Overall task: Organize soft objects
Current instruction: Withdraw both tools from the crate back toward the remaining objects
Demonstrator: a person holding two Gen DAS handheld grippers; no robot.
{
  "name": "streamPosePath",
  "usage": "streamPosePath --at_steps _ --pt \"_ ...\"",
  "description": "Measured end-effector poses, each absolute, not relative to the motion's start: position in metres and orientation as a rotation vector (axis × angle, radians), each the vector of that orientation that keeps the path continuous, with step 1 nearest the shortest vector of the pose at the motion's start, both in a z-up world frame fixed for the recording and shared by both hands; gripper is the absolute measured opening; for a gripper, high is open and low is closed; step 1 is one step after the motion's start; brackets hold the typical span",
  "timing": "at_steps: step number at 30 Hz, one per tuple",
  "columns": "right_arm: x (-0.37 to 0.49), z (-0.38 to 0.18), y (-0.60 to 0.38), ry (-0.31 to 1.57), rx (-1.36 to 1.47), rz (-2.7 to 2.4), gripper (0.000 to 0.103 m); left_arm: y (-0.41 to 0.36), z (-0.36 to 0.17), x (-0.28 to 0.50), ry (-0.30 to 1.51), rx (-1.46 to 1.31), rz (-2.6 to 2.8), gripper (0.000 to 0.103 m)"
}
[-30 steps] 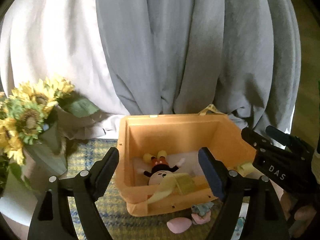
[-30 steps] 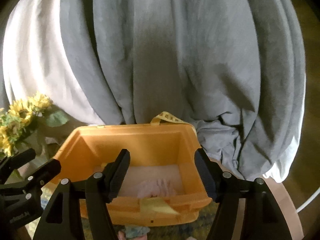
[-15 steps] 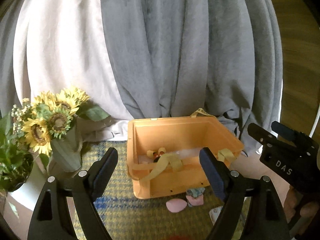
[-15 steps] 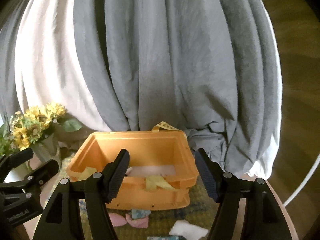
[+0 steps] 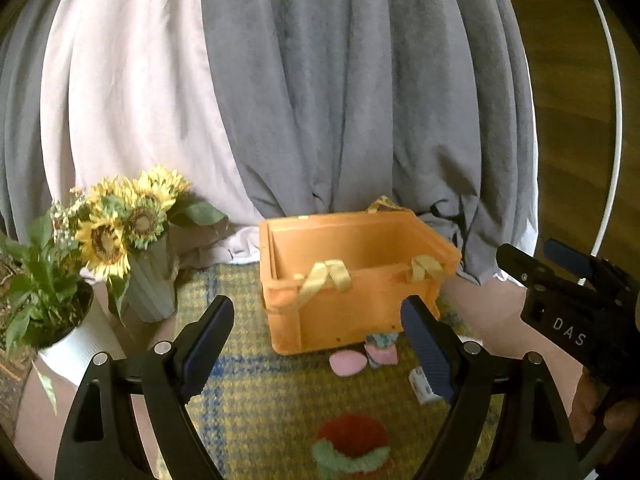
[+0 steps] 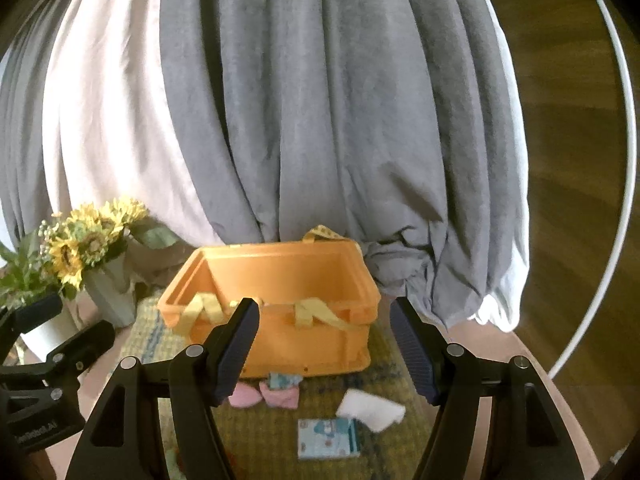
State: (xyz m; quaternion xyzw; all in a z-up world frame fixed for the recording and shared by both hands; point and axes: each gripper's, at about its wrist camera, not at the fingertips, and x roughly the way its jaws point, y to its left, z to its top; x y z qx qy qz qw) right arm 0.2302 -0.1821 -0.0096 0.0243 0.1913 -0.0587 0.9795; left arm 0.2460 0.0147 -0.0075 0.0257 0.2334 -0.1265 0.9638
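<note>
- Two grippers, left gripper point(image 5: 318, 354) and right gripper point(image 6: 326, 350), have drawn back from the orange bin point(image 5: 352, 280) since a second ago; jaws of both stand apart, nothing held.
- Bin interior, visible earlier with a plush doll inside, is now hidden behind its near wall.
- Loose items on the woven mat point(image 6: 264, 436), just before the bin: pink soft pieces point(image 6: 266, 394), white cloth point(image 6: 370, 408), blue packet point(image 6: 328, 438), red-green plush point(image 5: 352, 446).
- Judgement: one deposit done, next pick pending.

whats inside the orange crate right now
Only the orange crate and its bare inner walls show, with yellow straps draped over the near rim. Its floor and any contents are hidden behind the front wall.
</note>
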Motion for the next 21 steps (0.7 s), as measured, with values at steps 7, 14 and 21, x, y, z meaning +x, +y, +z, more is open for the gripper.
streamPosePath --at_steps 7,14,21 --pt "0.208 -0.026 -0.181 0.426 0.059 -0.133 0.069 0.015 -0.024 0.229 0.51 0.055 -0.268 0.086" --pt "0.196 -0.044 -0.183 0.48 0.075 -0.142 0.069 0.012 -0.04 0.217 0.535 0.071 -0.285 0.086" --pt "0.188 -0.066 -0.184 0.537 0.089 -0.146 0.069 0.007 -0.063 0.215 0.591 0.097 -0.311 0.086"
